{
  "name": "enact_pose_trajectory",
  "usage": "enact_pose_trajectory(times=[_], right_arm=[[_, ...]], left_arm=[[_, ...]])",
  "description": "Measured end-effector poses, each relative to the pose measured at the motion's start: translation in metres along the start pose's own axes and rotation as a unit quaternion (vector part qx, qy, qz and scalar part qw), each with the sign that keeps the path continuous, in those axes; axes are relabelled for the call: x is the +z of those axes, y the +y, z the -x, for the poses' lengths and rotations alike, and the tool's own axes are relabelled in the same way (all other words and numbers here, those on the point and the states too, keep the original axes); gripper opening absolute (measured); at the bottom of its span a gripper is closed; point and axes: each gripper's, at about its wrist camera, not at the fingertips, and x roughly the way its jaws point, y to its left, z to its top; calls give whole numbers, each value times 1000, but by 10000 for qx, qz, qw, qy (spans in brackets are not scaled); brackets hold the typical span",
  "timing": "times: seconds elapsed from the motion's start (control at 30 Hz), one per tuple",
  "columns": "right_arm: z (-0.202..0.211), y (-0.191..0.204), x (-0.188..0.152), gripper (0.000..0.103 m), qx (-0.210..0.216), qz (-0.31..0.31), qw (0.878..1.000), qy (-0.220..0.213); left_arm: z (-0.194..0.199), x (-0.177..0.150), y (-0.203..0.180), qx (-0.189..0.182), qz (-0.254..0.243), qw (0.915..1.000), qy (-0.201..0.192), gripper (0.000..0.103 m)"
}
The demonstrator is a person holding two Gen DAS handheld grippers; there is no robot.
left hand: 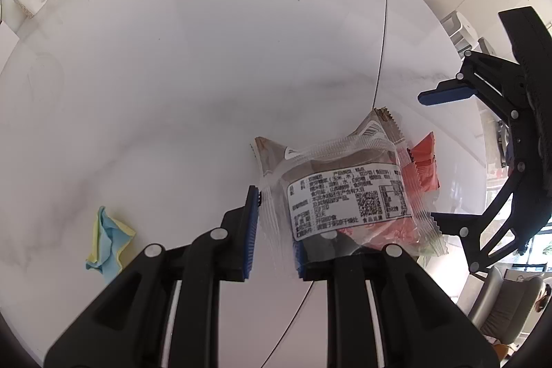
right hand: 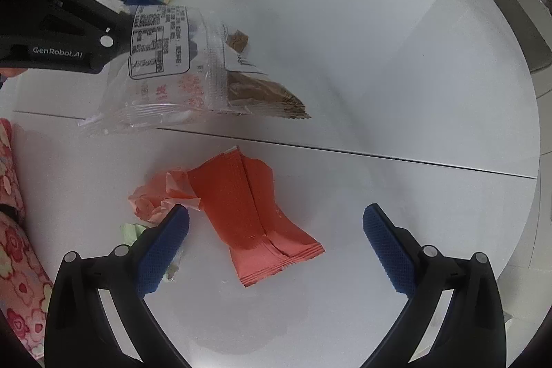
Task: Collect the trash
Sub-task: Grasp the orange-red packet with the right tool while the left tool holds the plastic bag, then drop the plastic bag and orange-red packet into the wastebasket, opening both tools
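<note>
1. Your left hand-held gripper is closed on the clear snack wrapper. One blue pad sits against the wrapper's near edge; the other pad is seen through the film.
2. The clear snack wrapper hangs above the white bench, clear of its surface. A brown torn wrapper is visible inside or behind it; you cannot tell which.
3. Your right hand-held gripper is wide open and holds nothing. Its fingers straddle the red wrapper, which lies flat on the bench.
4. A crumpled pink paper touches the red wrapper's left edge, just beyond the left pad.
5. A pale green scrap lies partly hidden behind that same finger.
6. A crumpled blue-and-yellow paper lies on the bench to the left of your left hand-held gripper, well apart from the other trash.
</note>
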Motion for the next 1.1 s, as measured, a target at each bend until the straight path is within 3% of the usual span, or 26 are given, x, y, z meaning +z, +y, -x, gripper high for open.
enact_pose_trajectory(times=[0.13, 0.2, 0.27, 0.3, 0.33, 0.63, 0.77, 1.1], right_arm=[[-9, 5, 13, 85, 74, 247, 9993, 273], [-11, 4, 16, 67, 54, 249, 9990, 373], [-8, 2, 20, 56, 22, 142, 9994, 327], [-7, 0, 22, 44, 45, 55, 9995, 305], [-5, -1, 24, 41, 79, -30, 9996, 266], [15, -24, 24, 41, 86, -1315, 9906, -371], [40, -25, 8, 41, 24, -2137, 9730, -872], [83, 24, -83, 41, -71, -3697, 9153, -1594]], left_arm=[[1, -1, 6, 21, 16, 10000, 6, 18], [1, 0, 4, 26, 35, 10000, 8, 18], [1, 0, 4, 26, 76, 10000, 7, 18], [1, 0, 4, 16, 96, 10000, 7, 18], [0, -1, 4, 11, 112, 9999, 3, 18], [13, -7, 4, -81, 139, 9998, -129, 18], [29, -14, -1, -122, 54, 9996, -251, 18], [75, -51, -26, -406, -204, 9977, -507, 18]])
